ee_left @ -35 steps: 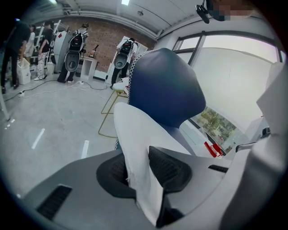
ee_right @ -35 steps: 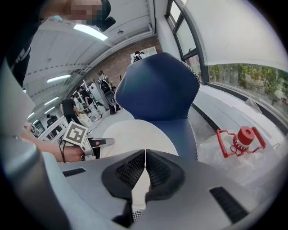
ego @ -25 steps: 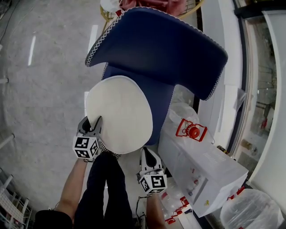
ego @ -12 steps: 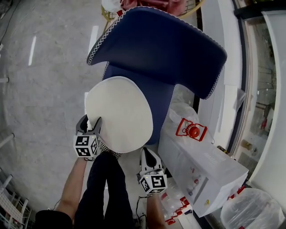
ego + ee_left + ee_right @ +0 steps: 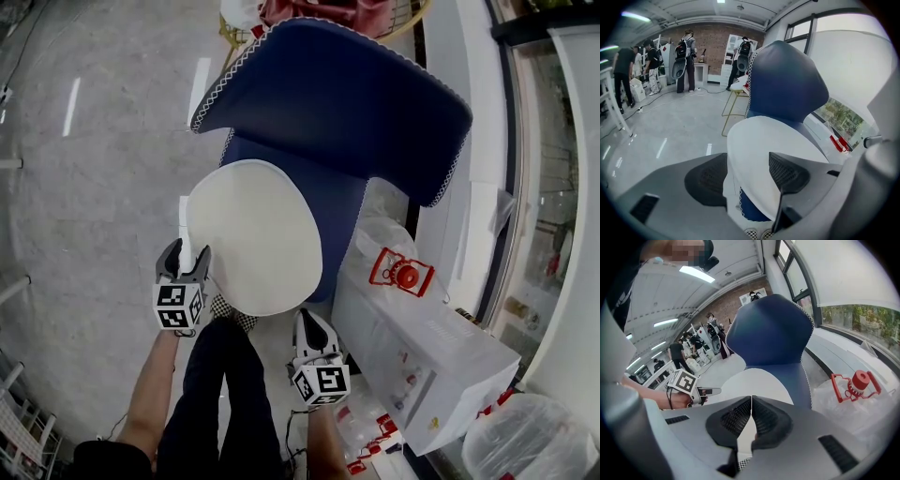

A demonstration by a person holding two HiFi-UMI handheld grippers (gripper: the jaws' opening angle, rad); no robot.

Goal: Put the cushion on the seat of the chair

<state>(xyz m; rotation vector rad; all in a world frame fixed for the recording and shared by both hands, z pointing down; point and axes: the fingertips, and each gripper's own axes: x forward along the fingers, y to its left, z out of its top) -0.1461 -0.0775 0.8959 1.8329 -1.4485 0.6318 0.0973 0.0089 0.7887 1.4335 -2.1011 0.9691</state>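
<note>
A round white cushion (image 5: 251, 234) lies on the seat of a dark blue chair (image 5: 347, 94) and overhangs the seat's front. My left gripper (image 5: 183, 262) is at the cushion's left rim. Its jaws are opening: in the left gripper view (image 5: 747, 176) the rim of the cushion (image 5: 773, 136) runs between the pads, and neither pad presses on it. My right gripper (image 5: 311, 321) is at the cushion's near edge. In the right gripper view (image 5: 751, 416) its jaws are shut, with a strip of white cushion (image 5: 754, 380) pinched between the pads.
A white box wrapped in plastic, with a red handle (image 5: 403, 272) on top, stands close to the chair's right. A clear bag (image 5: 534, 441) lies beyond it. The person's legs (image 5: 220, 394) and checkered shoes (image 5: 230, 312) are below the cushion. Several people (image 5: 686, 51) stand far off.
My left gripper's jaws have opened and let go of the cushion's rim, and the gripper has drawn slightly away from it. The right gripper has kept still.
</note>
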